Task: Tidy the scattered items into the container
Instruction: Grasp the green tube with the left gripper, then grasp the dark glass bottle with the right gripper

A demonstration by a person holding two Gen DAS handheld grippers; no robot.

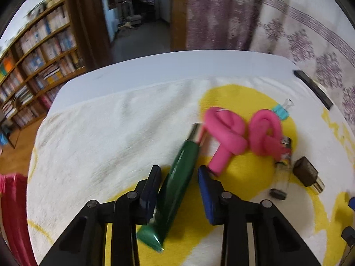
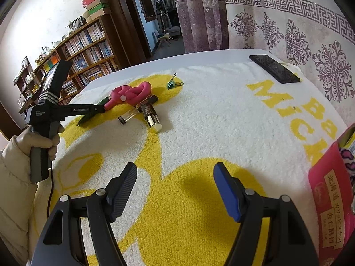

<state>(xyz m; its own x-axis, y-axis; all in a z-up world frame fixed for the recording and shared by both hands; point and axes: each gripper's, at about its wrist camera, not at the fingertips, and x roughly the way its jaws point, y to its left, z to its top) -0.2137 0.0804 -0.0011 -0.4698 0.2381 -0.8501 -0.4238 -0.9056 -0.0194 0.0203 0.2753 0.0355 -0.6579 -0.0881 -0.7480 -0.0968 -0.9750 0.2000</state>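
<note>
The left gripper pinches a dark green plastic tube between its pads, on the white-and-yellow towel. Just beyond the tube lies a knotted pink foam roller. The right gripper stands spread and empty, well apart from the tube; the red box sits beside it.

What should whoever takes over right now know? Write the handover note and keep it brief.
Left tool: shut on the green tube, which seemingly lies on the towel, not yet lifted.
Right tool: open, empty, above the towel beside the red box, presumably the container.
On the towel: two knotted pink foam rollers, clear vial, dark gold-ended bottle, teal binder clip.
Done: cannot tell; the box's inside is mostly out of view.
Left: carry the tube to the box, then the rest.
</note>
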